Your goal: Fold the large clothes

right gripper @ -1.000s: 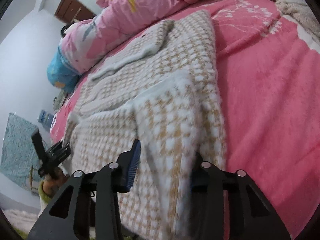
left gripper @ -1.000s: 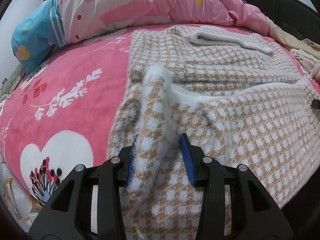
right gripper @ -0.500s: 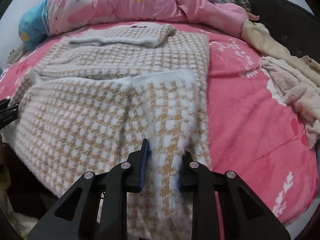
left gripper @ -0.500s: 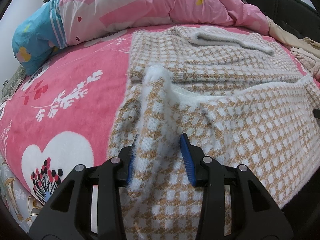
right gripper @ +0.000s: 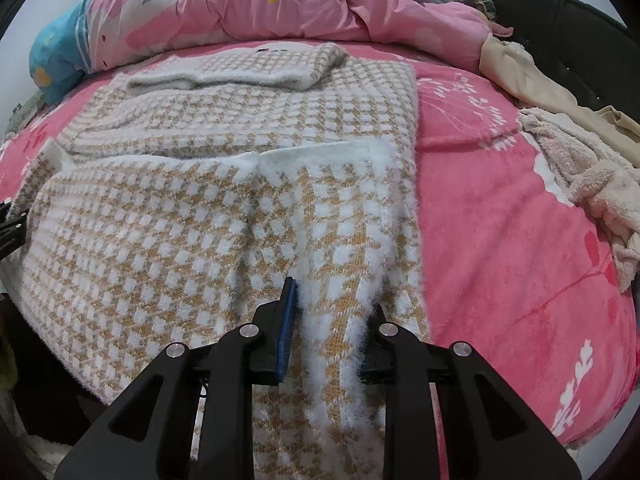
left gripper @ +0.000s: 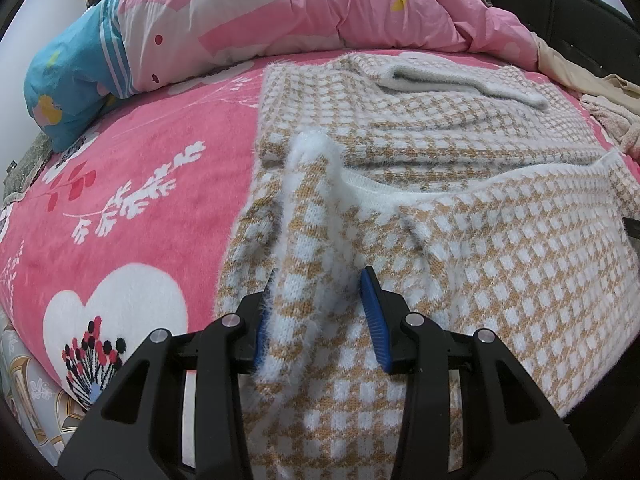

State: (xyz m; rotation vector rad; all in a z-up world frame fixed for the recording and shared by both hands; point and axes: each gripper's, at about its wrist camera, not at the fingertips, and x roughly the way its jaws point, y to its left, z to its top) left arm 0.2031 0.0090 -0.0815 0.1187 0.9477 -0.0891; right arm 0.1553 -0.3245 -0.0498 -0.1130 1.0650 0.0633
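A large fuzzy tan-and-white checked sweater (left gripper: 460, 240) lies on the pink bed, its near part folded back over the rest; it also shows in the right wrist view (right gripper: 200, 208). My left gripper (left gripper: 316, 312) has its jaws apart around a raised fold of the sweater's left edge. My right gripper (right gripper: 330, 324) has its jaws apart around a fold at the sweater's right edge. A folded sleeve (right gripper: 240, 72) lies across the far part.
A pink blanket (left gripper: 132, 200) covers the bed. A crumpled pink duvet (left gripper: 320, 4) and a blue pillow (left gripper: 68, 76) lie at the back. Beige and cream clothes (right gripper: 580, 168) are piled at the right, by the dark bed frame (right gripper: 560, 28).
The right gripper has swung round to face straight along the sweater's right edge and its jaws have narrowed on the fold. The left gripper has barely moved.
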